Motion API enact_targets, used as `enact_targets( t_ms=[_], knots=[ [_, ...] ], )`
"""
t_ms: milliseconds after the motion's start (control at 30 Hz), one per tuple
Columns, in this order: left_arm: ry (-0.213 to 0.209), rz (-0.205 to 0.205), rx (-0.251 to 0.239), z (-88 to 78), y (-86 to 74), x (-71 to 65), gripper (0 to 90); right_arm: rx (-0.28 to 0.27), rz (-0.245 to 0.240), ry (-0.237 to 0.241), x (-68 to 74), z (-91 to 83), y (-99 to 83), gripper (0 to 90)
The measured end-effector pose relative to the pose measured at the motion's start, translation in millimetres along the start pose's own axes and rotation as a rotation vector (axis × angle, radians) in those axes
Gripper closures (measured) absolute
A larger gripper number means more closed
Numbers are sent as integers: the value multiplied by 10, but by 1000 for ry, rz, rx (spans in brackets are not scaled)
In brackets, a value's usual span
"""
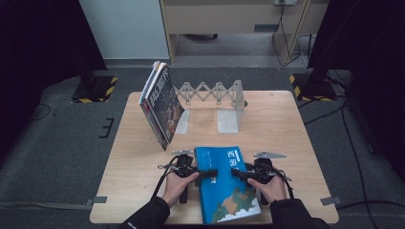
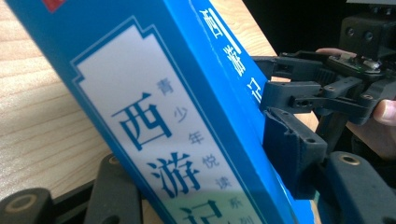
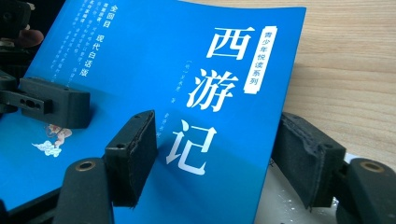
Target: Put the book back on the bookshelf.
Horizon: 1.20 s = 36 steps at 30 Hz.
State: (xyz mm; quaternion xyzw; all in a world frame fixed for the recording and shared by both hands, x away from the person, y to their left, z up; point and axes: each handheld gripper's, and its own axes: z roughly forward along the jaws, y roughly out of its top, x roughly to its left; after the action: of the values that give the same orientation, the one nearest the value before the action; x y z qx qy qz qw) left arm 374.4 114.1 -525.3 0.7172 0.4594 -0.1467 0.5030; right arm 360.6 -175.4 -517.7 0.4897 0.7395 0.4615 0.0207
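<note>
Wooden table (image 1: 143, 162), dark floor around it, black drapes at both sides.

Blue book (image 1: 224, 183): on the near half of the table, cover up, its left edge tipped up off the wood. It sits between the two grippers, one at each long edge.

Left gripper (image 1: 210, 172): jaws straddle the book's left edge, one above the cover, one beneath; whether the pads press on it I cannot tell.

Right gripper (image 1: 237, 173): jaws astride the spine edge (one pad lies on the cover, the other stands just off the spine), so not yet clamped.

Magazines (image 1: 161, 102): standing tilted at the far left, well beyond the jaws.

Folding rack (image 1: 215, 95): behind the book, on two metal bookends (image 1: 228, 119).
</note>
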Motion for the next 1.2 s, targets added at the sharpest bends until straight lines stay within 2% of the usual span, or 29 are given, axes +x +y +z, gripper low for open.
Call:
enact_targets(
  t_ms=[67, 133, 233, 267, 367, 467, 600, 633, 733, 800, 933, 1200],
  knots=[
    [-4, -6, 4, 7, 2, -1, 382, 0, 3, 1, -3, 2, 1, 316],
    [-13, -30, 6, 17, 12, 8, 367, -1, -1, -3, -2, 2, 0, 315],
    [-1, -56, -12, 67, 5, 3, 311, -3, 0, -5, 0, 3, -1, 315],
    [-4, -70, -15, 71, 7, 4, 315, -4, -1, -7, -1, 3, -1, 315],
    [-3, -75, -11, 70, 16, 24, 339, -2, 1, -7, -5, 1, 1, 315],
    [-12, -108, -20, 37, 30, 24, 408, -2, 0, -6, -6, -2, 3, 315],
    [9, -79, -16, -6, 75, -48, 471, -8, 4, 0, -20, -19, 13, 330],
    [17, -38, -11, -23, 96, -62, 509, -15, 5, 2, -24, -22, 16, 339],
    [39, -2, -16, -45, 123, -119, 510, -37, 14, 12, -29, -25, 30, 355],
    [42, 7, -20, -63, 137, -131, 513, -44, 17, 16, -26, -29, 41, 365],
    [48, 27, -40, -127, 198, -174, 528, -68, -8, 17, -11, -40, 90, 397],
    [42, 76, -92, -245, 352, -274, 566, -161, -41, 28, 16, -93, 251, 449]
  ],
)
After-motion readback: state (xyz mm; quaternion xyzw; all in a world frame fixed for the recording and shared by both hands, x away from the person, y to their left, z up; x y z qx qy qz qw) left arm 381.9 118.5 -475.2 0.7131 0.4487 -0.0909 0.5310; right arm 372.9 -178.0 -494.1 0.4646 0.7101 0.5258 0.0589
